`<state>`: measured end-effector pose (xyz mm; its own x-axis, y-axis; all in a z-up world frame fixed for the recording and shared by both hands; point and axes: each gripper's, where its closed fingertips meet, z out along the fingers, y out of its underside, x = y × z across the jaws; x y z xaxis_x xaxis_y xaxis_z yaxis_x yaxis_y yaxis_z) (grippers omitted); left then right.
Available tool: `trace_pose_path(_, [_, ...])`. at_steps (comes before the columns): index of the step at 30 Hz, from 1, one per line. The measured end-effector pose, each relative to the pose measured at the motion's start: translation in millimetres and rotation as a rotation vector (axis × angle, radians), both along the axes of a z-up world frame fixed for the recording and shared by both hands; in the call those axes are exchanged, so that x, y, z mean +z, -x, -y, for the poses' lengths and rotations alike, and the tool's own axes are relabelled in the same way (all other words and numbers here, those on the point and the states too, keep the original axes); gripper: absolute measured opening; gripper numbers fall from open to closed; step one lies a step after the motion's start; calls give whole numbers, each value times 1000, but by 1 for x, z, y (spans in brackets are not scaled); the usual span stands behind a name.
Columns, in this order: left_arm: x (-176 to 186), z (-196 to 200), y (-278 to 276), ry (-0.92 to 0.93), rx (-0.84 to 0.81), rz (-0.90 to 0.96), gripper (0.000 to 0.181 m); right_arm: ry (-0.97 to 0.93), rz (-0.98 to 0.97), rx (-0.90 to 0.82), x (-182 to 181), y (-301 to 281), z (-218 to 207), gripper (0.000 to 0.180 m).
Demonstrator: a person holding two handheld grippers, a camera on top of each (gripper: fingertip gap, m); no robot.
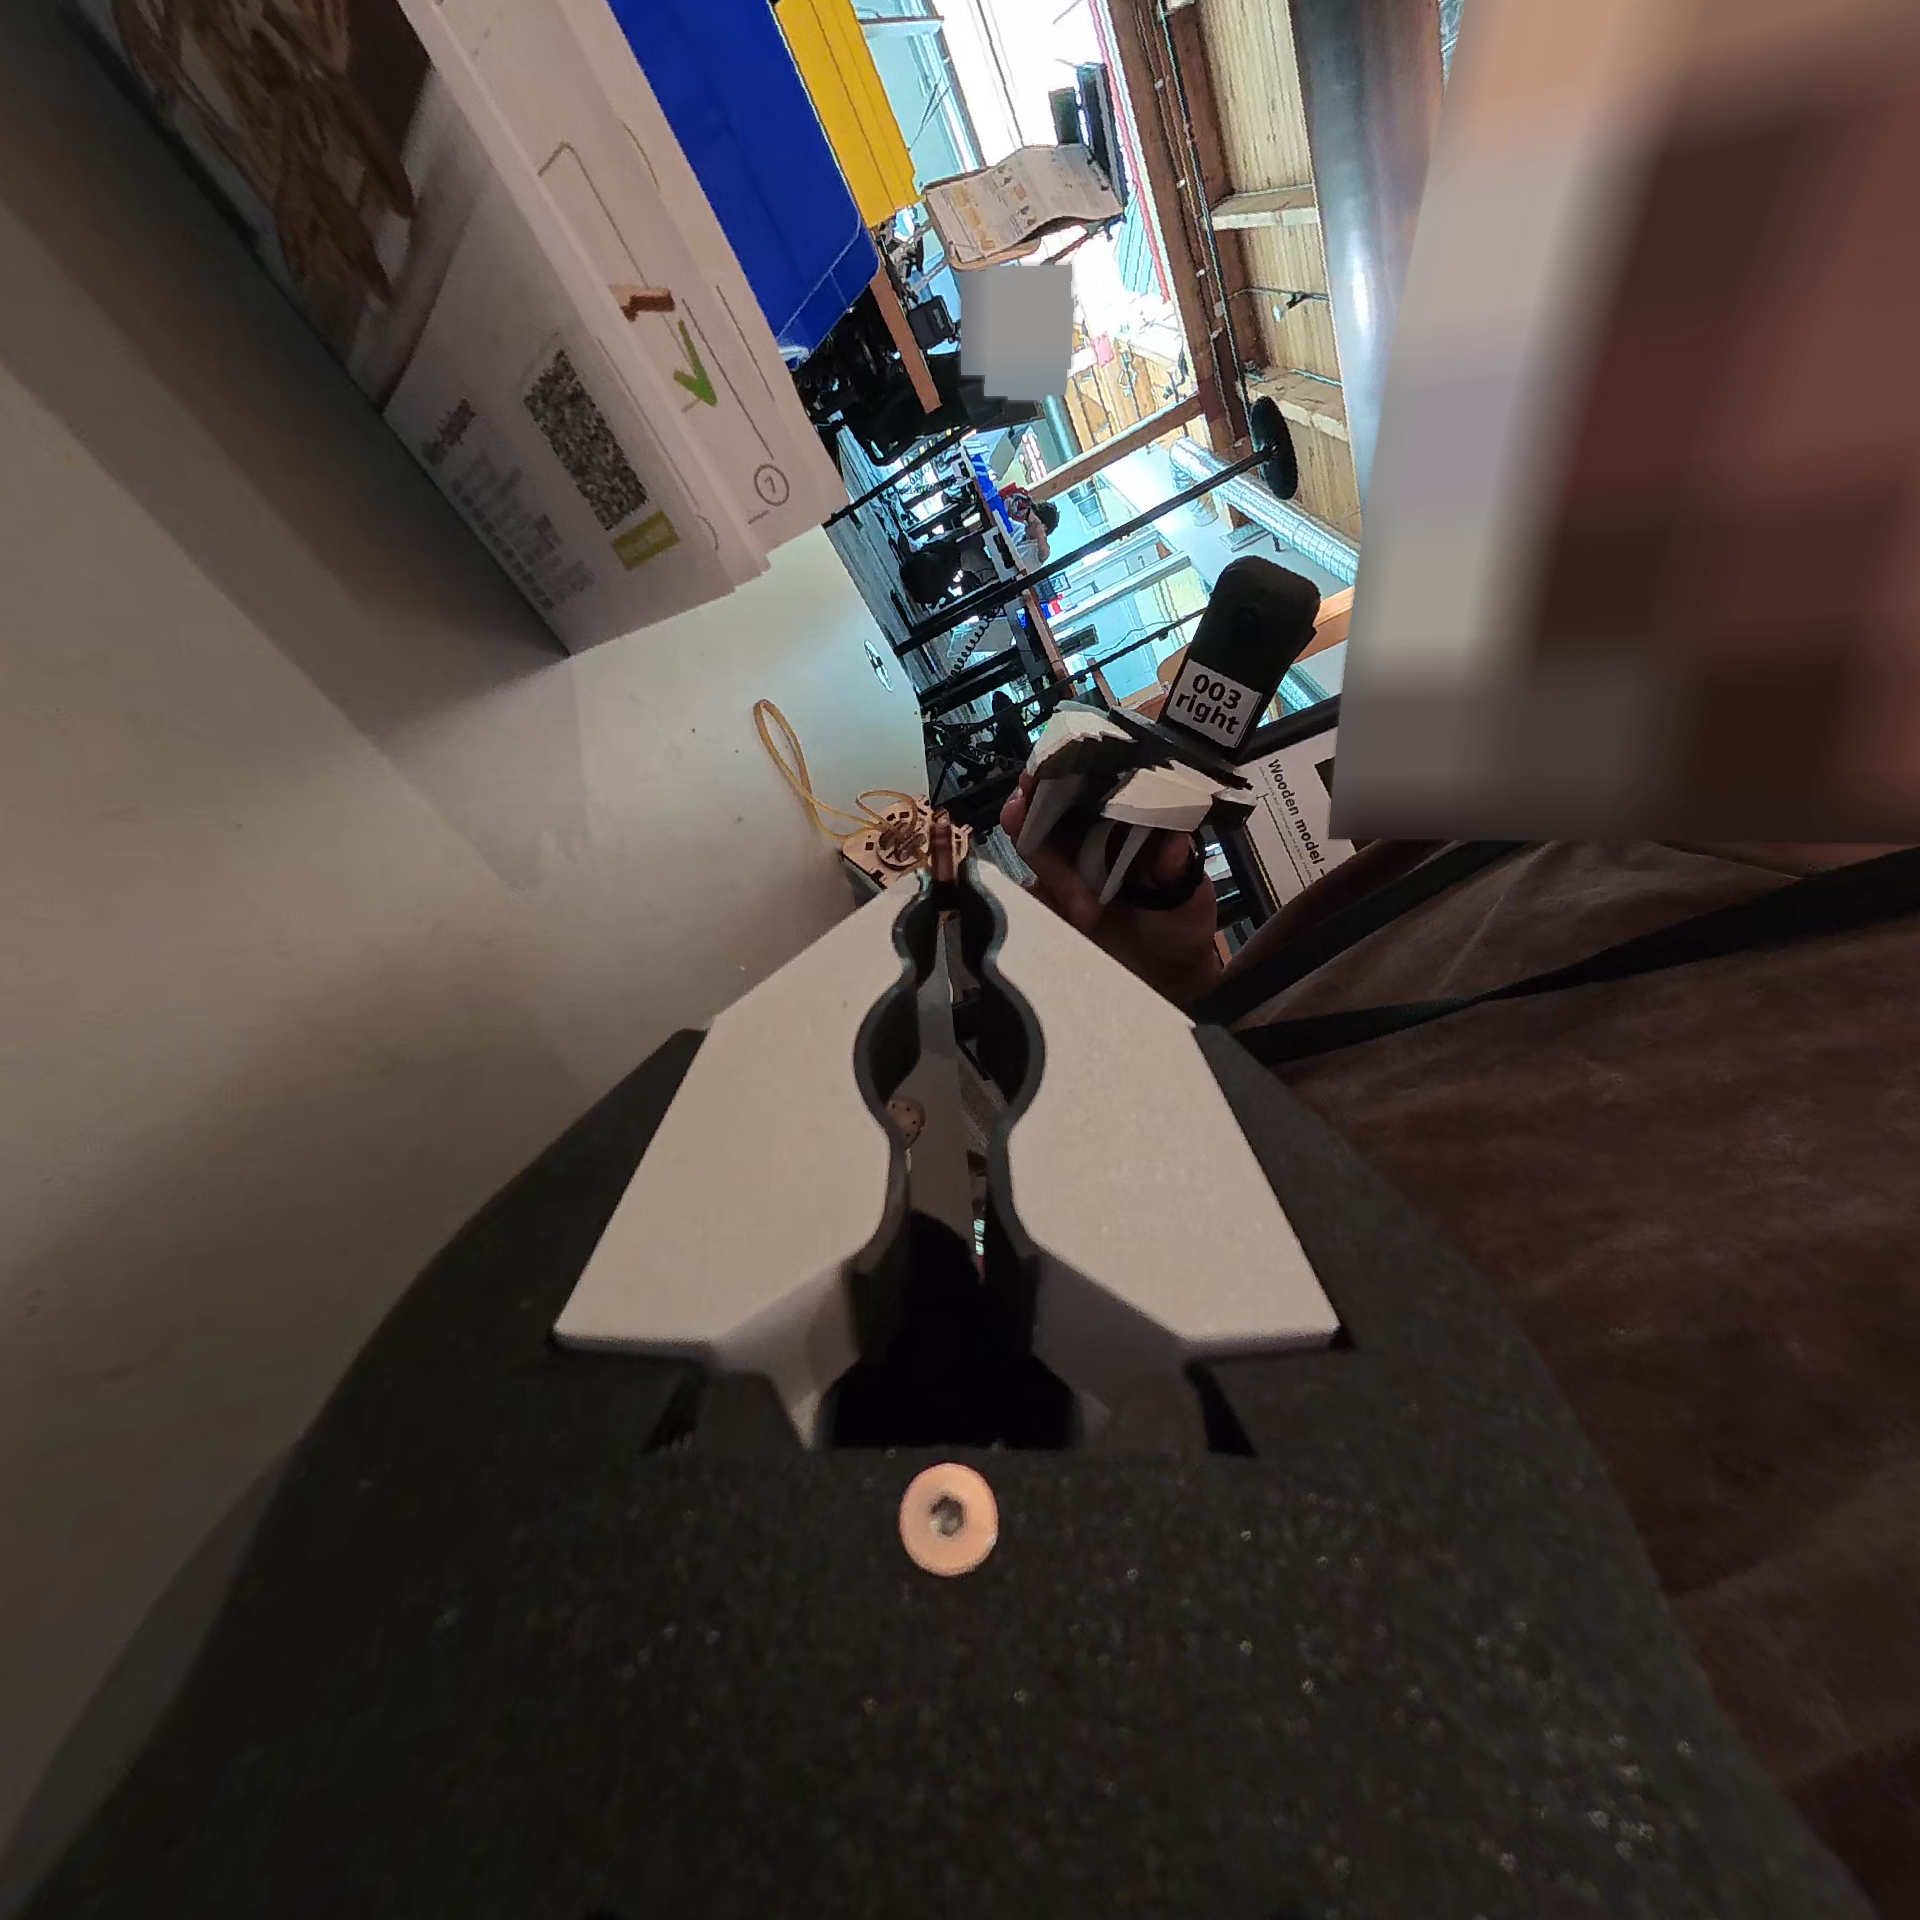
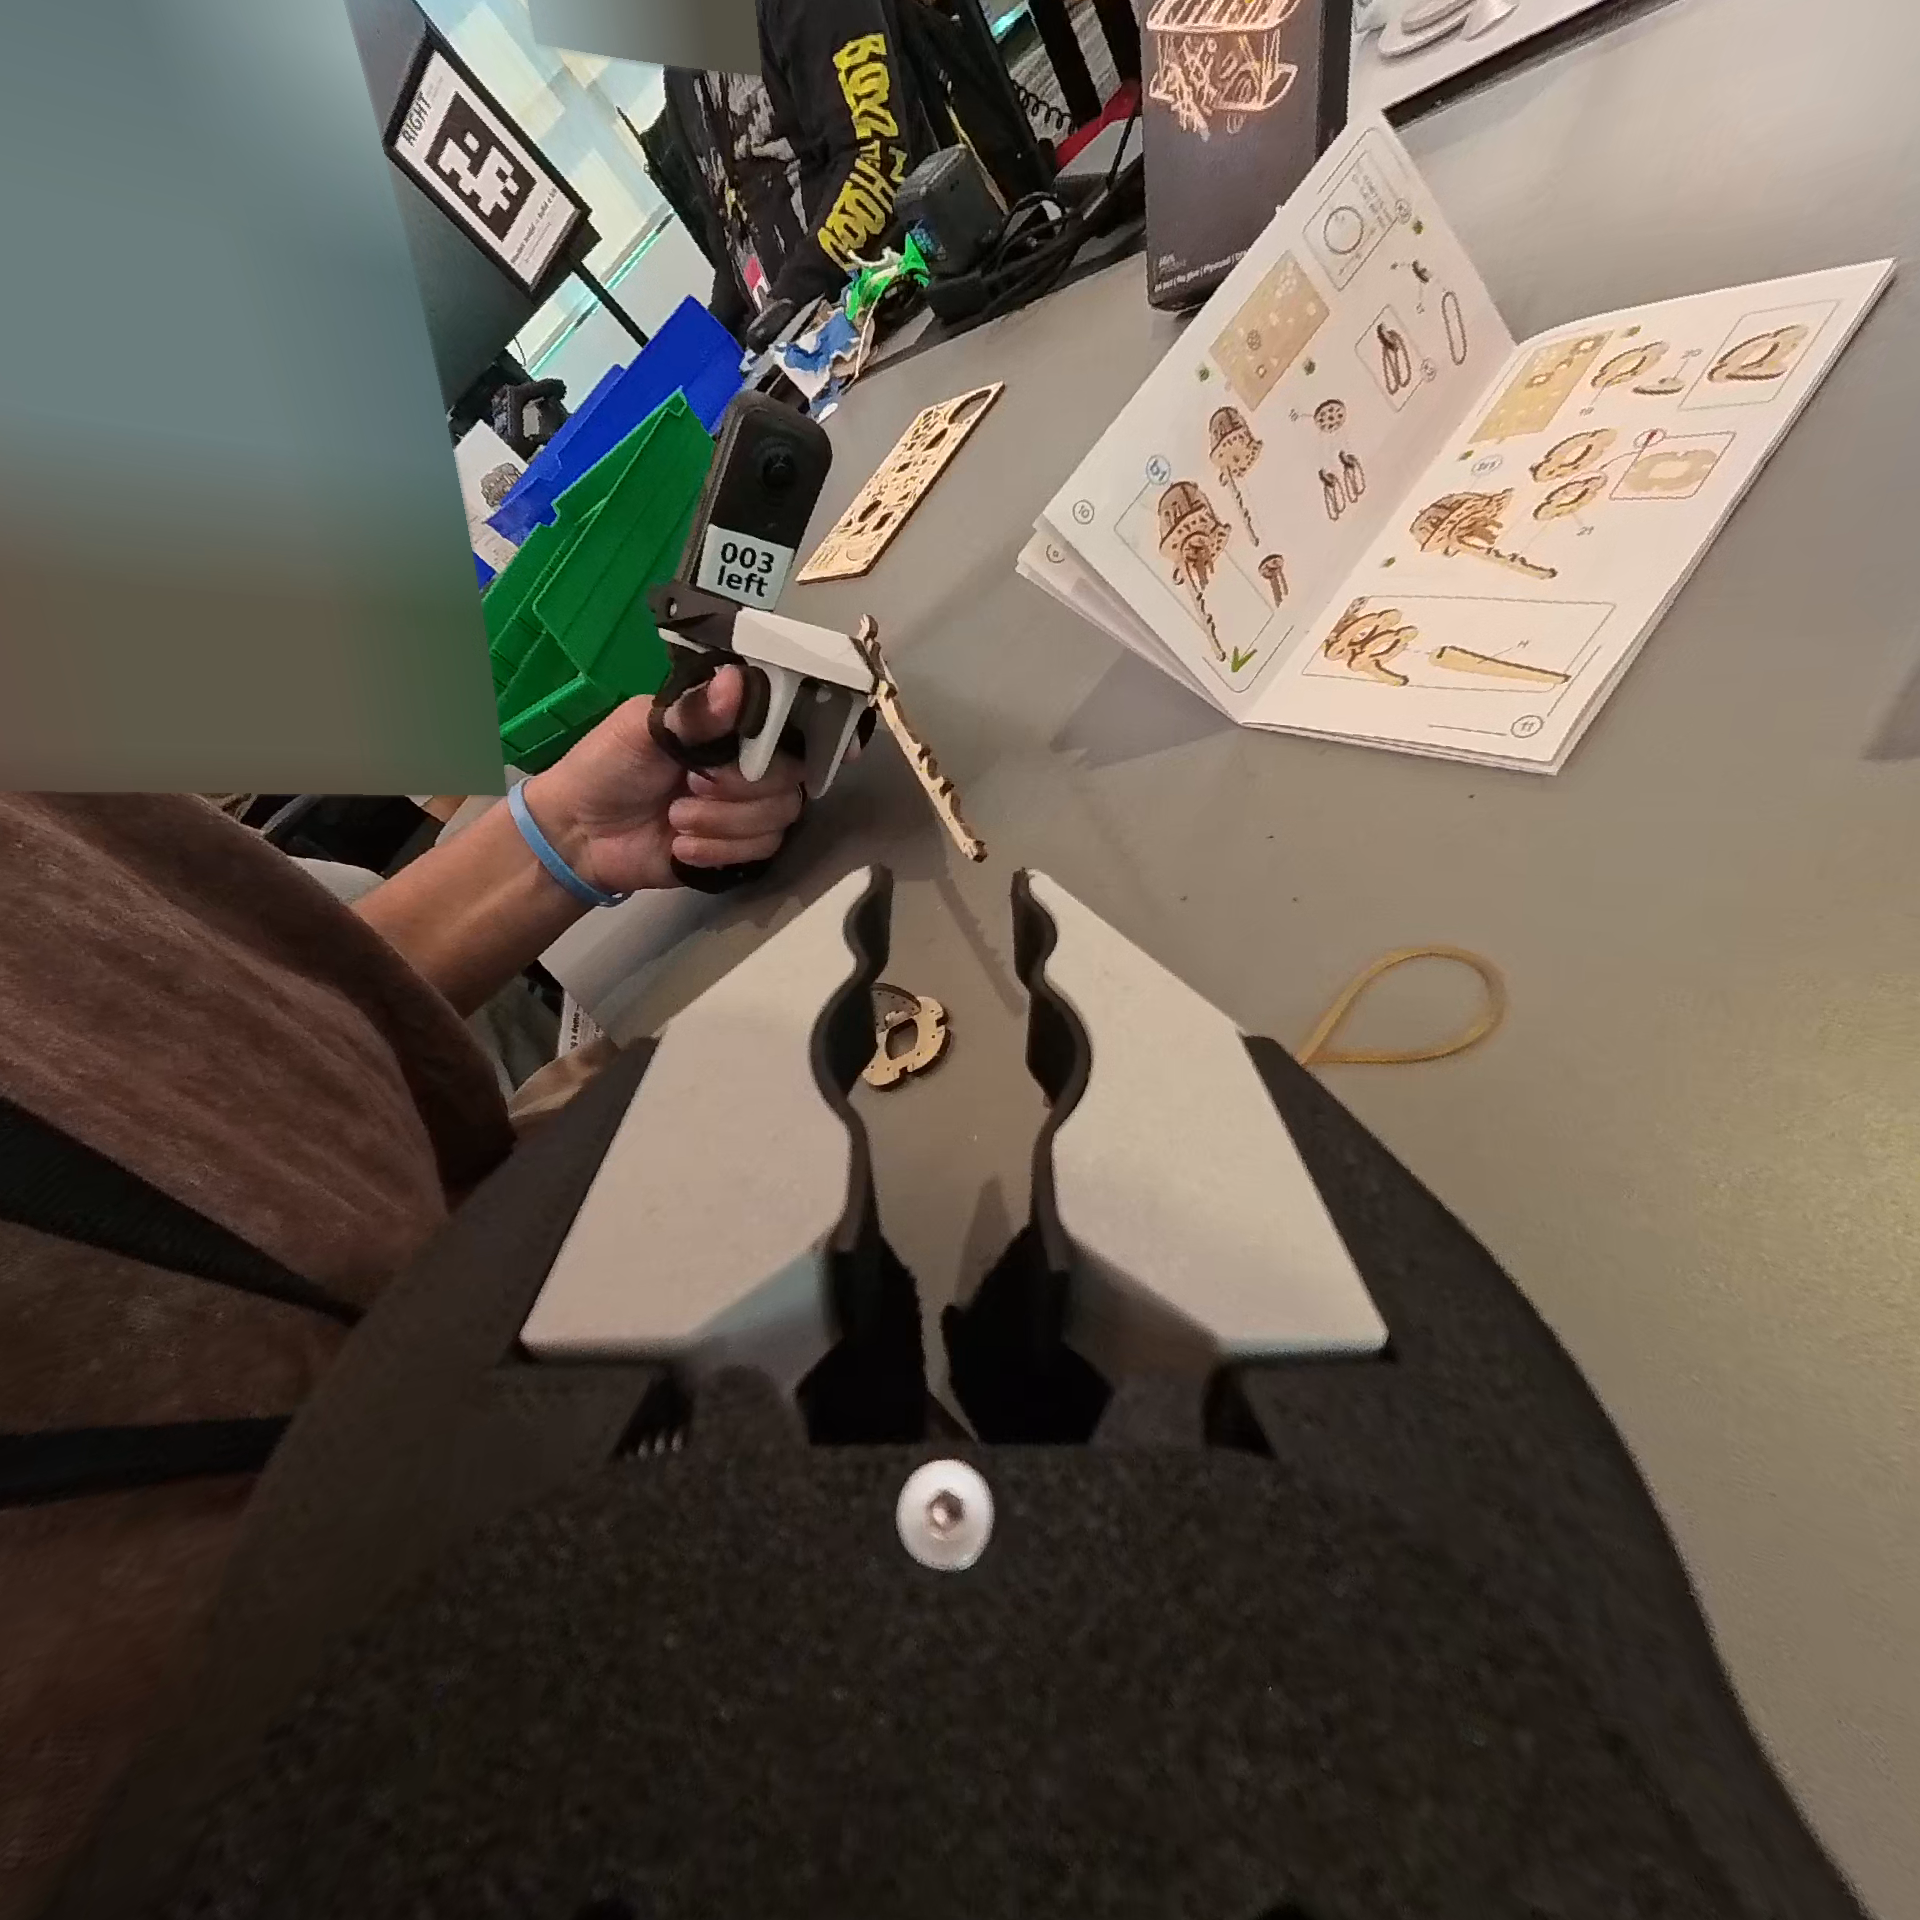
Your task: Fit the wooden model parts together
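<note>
My left gripper (image 1: 942, 883) is shut on a long toothed wooden strip (image 1: 943, 847), seen edge-on between its fingers. In the right wrist view the left gripper (image 2: 871, 665) holds this strip (image 2: 925, 753) slanting down toward the table. A small round wooden part (image 2: 906, 1034) lies flat on the grey table (image 2: 1455, 1195), seen between the fingers of my right gripper (image 2: 951, 883), which is open, empty and above it. The same part (image 1: 896, 840) shows just beyond the left gripper's tips, with the right gripper (image 1: 1070, 862) behind it.
An open instruction booklet (image 2: 1455, 499) lies at the right, a punched wooden sheet (image 2: 904, 483) behind the strip, and a dark box (image 2: 1236, 145) at the back. A yellow rubber band (image 2: 1403, 1003) lies to the right. Green bins (image 2: 592, 582) stand at the left edge.
</note>
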<state>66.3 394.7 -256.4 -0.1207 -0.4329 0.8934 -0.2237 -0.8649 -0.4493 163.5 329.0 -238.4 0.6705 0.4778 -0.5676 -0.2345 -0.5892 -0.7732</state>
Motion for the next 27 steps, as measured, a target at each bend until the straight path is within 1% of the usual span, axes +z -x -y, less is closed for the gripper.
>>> trace_pose_path(27, [0,3,-1,1,-18,0,1,11,-3,9,-2,2,1,23])
